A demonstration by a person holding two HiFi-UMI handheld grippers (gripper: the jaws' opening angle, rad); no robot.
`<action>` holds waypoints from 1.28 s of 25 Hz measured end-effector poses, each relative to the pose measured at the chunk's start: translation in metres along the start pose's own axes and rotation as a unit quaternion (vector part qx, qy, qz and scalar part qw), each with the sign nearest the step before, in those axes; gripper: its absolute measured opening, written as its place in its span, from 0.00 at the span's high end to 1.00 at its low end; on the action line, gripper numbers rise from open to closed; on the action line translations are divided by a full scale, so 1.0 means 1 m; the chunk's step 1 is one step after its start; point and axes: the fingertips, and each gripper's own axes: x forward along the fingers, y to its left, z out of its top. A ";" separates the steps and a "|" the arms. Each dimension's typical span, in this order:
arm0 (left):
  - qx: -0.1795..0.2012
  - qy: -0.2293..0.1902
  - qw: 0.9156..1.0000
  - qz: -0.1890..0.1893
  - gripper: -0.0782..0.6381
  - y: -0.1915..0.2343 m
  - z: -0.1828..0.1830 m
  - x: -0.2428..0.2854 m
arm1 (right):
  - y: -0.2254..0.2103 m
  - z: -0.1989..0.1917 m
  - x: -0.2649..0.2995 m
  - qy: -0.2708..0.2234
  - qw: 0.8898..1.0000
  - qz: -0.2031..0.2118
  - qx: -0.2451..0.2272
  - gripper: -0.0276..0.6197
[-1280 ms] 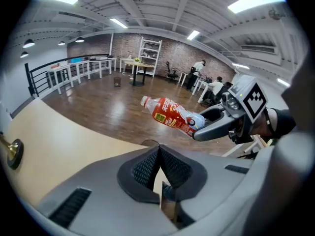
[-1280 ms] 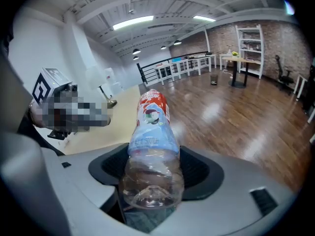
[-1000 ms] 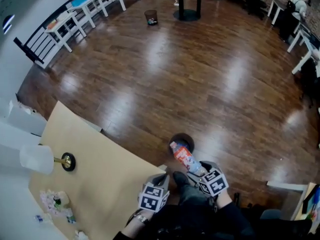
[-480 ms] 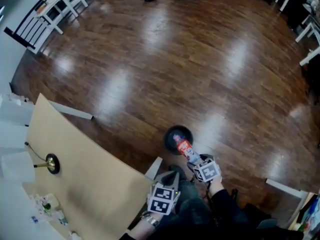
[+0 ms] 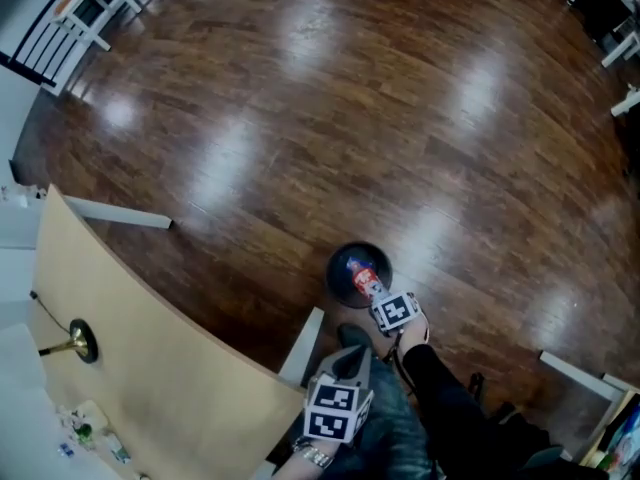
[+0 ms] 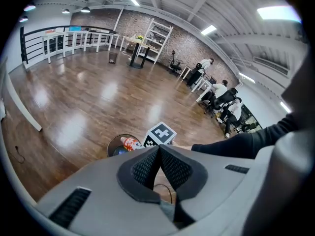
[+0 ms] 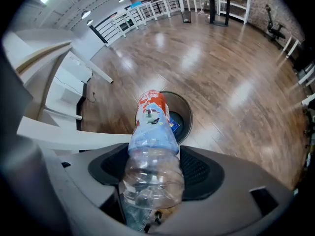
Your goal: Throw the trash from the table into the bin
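**Operator:** Where my right gripper [image 7: 153, 168] points steeply down, I see its jaws standing wide and clamped on a clear plastic bottle [image 7: 151, 132], one pad against each side of the crumpled body. The bottle's far end sticks out over the round dark bin [image 7: 185, 113] on the wooden floor.

**Colleague:** Can you read the label?

**Operator:** No. It is red at the end with small white print and a little picture, then a blue band below; I cannot make out the lettering. Something with blue print lies inside the bin, unreadable too.

**Colleague:** And the left one?

**Operator:** My left gripper [image 6: 158, 166] has its jaws pressed together with nothing between them. It sits low beside me, near the edge of the beige table [image 5: 150, 358].

**Colleague:** Anything on the table?

**Operator:** In the head view, a small heap of crumpled trash [image 5: 85, 430] lies at the near left corner, well apart from the bin.
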 end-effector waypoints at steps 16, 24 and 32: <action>-0.015 -0.004 1.000 0.001 0.88 0.003 0.006 -0.001 | -0.015 -0.004 0.054 0.028 0.999 -0.007 0.021 0.35; 0.009 -0.017 1.000 0.004 0.88 -0.002 0.020 -0.025 | -0.007 0.002 0.020 0.023 0.999 -0.014 0.023 0.35; 0.041 -0.028 0.999 -0.001 0.88 -0.012 0.030 -0.064 | 0.048 0.029 -0.131 -0.055 0.998 0.008 0.015 0.44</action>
